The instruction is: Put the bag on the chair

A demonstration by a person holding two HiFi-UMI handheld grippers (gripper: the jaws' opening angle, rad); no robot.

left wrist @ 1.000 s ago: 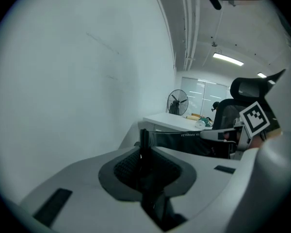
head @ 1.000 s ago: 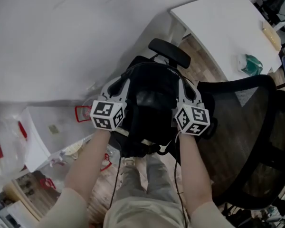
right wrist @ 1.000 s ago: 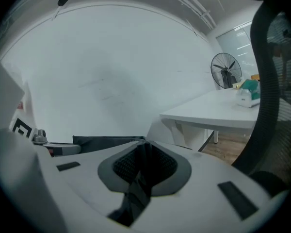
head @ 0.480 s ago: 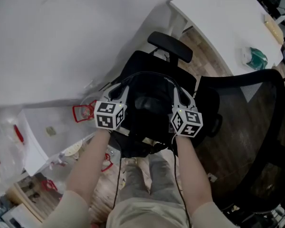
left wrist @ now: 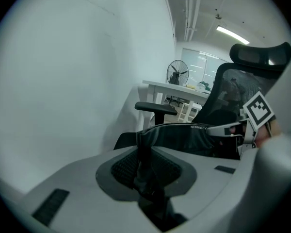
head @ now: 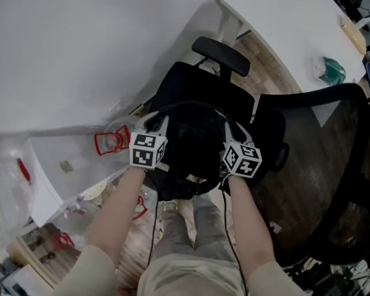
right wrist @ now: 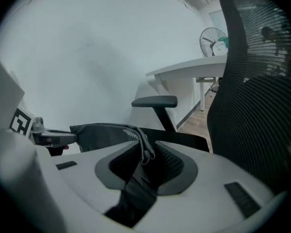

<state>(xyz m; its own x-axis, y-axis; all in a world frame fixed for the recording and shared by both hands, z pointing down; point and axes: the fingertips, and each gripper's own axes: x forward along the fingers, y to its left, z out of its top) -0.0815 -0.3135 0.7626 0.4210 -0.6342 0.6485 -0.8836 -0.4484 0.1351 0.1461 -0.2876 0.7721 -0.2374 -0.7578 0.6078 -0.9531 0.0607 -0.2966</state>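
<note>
Black fabric fills the centre of the head view: the bag [head: 191,150] sits low over the front of the chair [head: 185,85] seat, between the left gripper [head: 156,125] and the right gripper [head: 232,131]. The armrest [head: 221,55] lies beyond it and the mesh backrest [head: 320,165] to the right. Whether the bag's base bears fully on the seat cannot be told from above.

Left gripper view: the left gripper's [left wrist: 145,165] pads are closed on a dark handle strap [left wrist: 144,152] of the bag [left wrist: 184,137]. White lettering runs along the bag's top edge but is too small to read.

Right gripper view: the right gripper's [right wrist: 144,168] jaws have just been opening. The strap [right wrist: 144,147] lies slack between the pads, which stand clear of it. The bag [right wrist: 102,136] is just ahead, with the armrest [right wrist: 155,101] behind it. Lettering on the bag here is likewise illegible.

Assessment: placement appears nearly complete. The bag is down at the seat and one side is freed. Outstanding are release of the left-hand strap, withdrawal of both grippers, and confirmation that the bag stays put near the seat's front edge.
</note>
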